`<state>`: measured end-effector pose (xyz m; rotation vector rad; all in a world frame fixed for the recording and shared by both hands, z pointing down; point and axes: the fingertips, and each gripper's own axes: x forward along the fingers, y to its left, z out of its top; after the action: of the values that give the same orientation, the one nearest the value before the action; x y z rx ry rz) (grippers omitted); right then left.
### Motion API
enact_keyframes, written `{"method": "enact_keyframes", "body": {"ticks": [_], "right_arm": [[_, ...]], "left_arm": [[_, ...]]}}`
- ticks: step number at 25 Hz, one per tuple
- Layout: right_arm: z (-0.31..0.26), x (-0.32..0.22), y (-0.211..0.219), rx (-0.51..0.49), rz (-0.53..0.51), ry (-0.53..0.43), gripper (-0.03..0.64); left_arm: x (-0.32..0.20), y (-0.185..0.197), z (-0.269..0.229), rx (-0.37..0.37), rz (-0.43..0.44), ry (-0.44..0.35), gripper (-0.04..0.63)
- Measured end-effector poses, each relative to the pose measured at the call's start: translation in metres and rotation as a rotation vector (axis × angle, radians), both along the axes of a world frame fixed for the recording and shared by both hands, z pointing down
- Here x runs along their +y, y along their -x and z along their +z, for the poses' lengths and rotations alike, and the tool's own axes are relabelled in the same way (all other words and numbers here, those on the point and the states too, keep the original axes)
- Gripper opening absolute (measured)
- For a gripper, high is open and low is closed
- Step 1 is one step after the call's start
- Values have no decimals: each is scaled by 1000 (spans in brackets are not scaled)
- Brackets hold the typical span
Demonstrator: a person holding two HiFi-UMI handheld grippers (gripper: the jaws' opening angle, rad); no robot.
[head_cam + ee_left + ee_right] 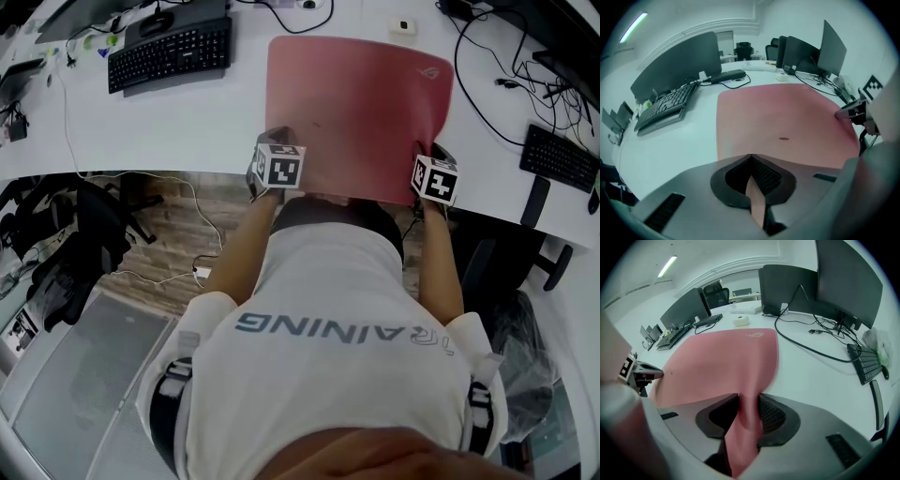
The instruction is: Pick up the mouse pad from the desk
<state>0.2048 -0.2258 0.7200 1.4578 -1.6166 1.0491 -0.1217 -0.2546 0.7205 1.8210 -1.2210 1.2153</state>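
While the person leans over the white desk [169,112] in the head view, the red mouse pad [361,112] lies flat on it, its near edge at the desk's front rim, a black keyboard [169,52] well apart to its left. The left gripper [275,141] sits at the pad's near left corner and the right gripper [435,156] at its near right corner, both pointing steeply down. From the left gripper view, the jaws are closed tight on a thin fold of the pad's edge, with the rest of the pad spread flat ahead. From the right gripper view, the jaws stand partly closed with a thicker, bunched fold of the pad pinched between the pads, and the pad slopes up from the desk into the grip, dark monitors [834,277] behind.
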Motion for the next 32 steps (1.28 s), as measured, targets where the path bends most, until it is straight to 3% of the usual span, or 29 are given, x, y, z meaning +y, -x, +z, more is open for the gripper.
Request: {"method": "enact_keyframes", "body": {"ticks": [3,4,7,12,15,20,26,32], "right_arm": [[-1,0,0,22,-4,-19,155],[0,0,-1,17,5,-23,169],[1,0,-4,-3,21,-29,186],[1,0,-4,-2,27,-39,186],[1,0,-4,-12,29,-40,186],[2,0,-4,-26,33,-47,186],[0,0,-1,-35,16,-49,164],[-9,-1,13,-72,-38,-58,66]], "left_arm": [[-2,3,-1,13,-15,-13,32],[-4,8,-2,16,-30,-20,56],[-8,24,-3,22,-70,-21,217],[-12,30,-1,45,-69,16,281],[-13,28,-2,119,-116,30,224],[-12,29,-1,146,-126,38,227],[-12,29,-3,121,-134,53,219],[-4,21,-4,83,-87,68,117]]}}
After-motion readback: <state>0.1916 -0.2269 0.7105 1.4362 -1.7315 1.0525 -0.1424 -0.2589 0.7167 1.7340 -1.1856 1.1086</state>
